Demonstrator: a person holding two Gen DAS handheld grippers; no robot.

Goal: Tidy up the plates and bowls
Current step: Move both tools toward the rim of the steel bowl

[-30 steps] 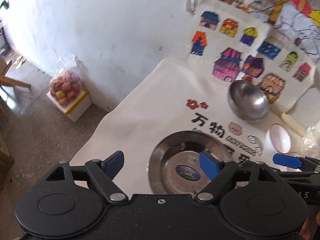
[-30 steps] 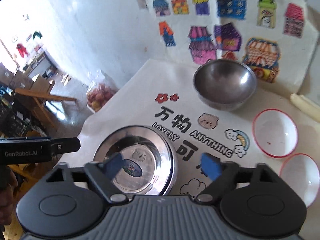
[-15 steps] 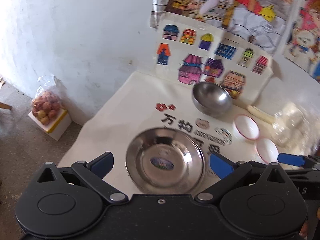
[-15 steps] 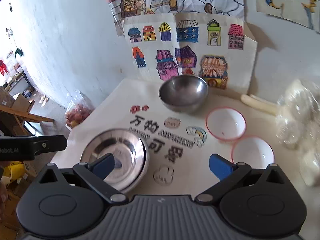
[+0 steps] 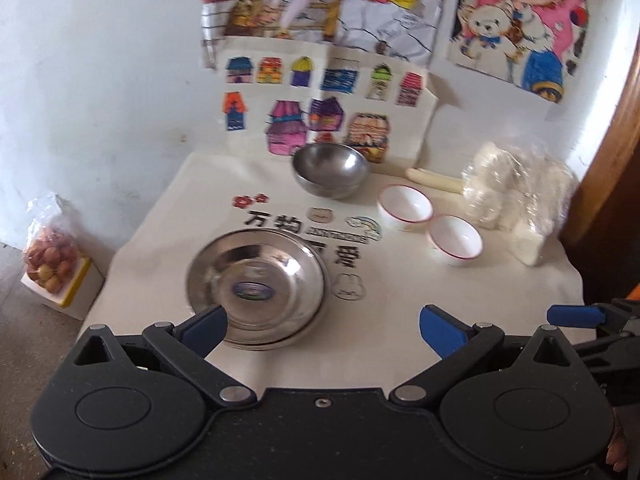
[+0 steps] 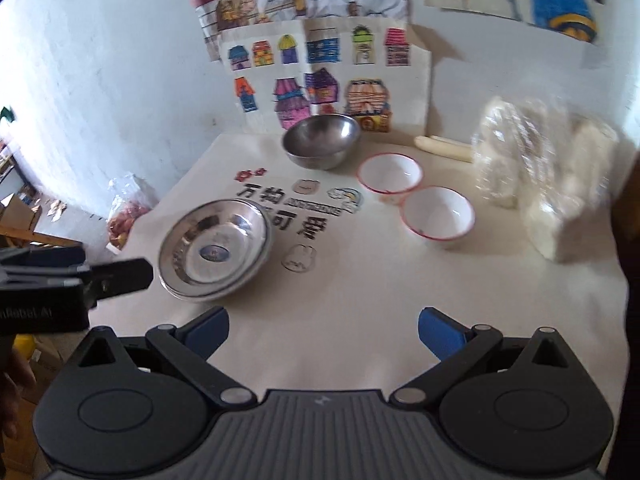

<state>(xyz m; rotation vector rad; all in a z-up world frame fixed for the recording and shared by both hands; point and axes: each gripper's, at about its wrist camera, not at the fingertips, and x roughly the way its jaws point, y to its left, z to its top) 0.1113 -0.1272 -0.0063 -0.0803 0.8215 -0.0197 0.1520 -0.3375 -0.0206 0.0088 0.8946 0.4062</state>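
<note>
A stack of steel plates (image 5: 258, 286) (image 6: 214, 242) sits on the cream tablecloth at the front left. A steel bowl (image 5: 330, 169) (image 6: 320, 140) stands at the back by the wall. Two white red-rimmed bowls stand side by side to its right, the far one (image 5: 405, 207) (image 6: 389, 171) and the near one (image 5: 455, 239) (image 6: 438, 215). My left gripper (image 5: 322, 330) is open and empty, above the table's front edge just near the plates. My right gripper (image 6: 322, 328) is open and empty, over the front of the table.
A clear plastic bag of white goods (image 5: 516, 196) (image 6: 548, 176) lies at the right. A pale stick (image 5: 434, 178) lies behind the white bowls. Coloured drawings (image 5: 320, 108) hang on the back wall. A bag of fruit on a box (image 5: 52, 264) stands on the floor at the left.
Both grippers have pulled back and up from the plates, and their jaws have opened wider. More of the table and wall shows now.
</note>
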